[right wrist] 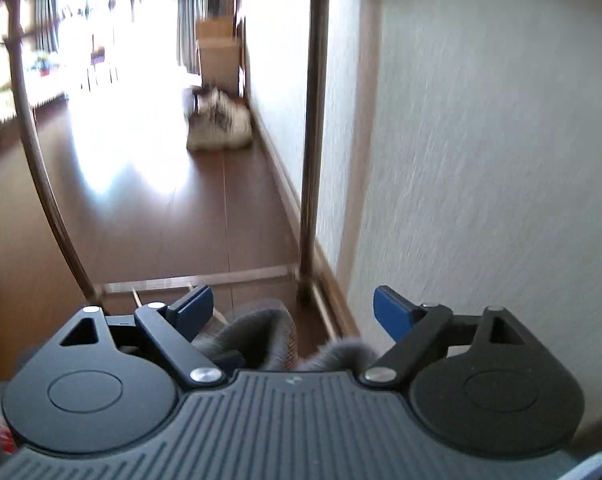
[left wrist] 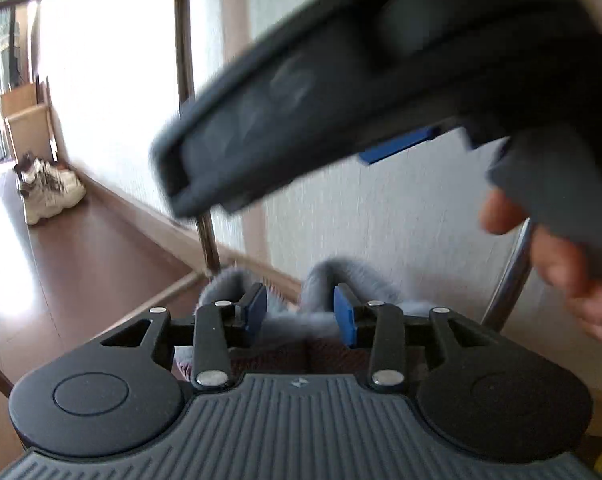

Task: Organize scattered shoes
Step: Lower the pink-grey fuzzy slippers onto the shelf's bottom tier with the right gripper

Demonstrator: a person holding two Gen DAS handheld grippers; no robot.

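Observation:
My left gripper point(left wrist: 301, 314) is shut on a grey furry slipper point(left wrist: 285, 320) with a dark red lining; the fur bulges out on both sides of its blue pads point(left wrist: 257, 312). The blurred housing point(left wrist: 341, 80) of the right-hand tool crosses above it, held by a person's hand point(left wrist: 561, 264). In the right wrist view my right gripper point(right wrist: 295, 306) stands wide open just above the same slipper point(right wrist: 257, 334), touching nothing. A pair of white chunky sneakers point(left wrist: 49, 188) point(right wrist: 217, 124) lies on the floor by the wall, far ahead.
Thin metal rack posts point(left wrist: 185, 60) point(right wrist: 313, 120) and a low crossbar point(right wrist: 197, 280) stand close in front. A white textured wall point(right wrist: 481, 160) runs along the right. Cardboard boxes point(right wrist: 217, 52) sit beyond the sneakers. The dark wooden floor point(right wrist: 141, 200) stretches left.

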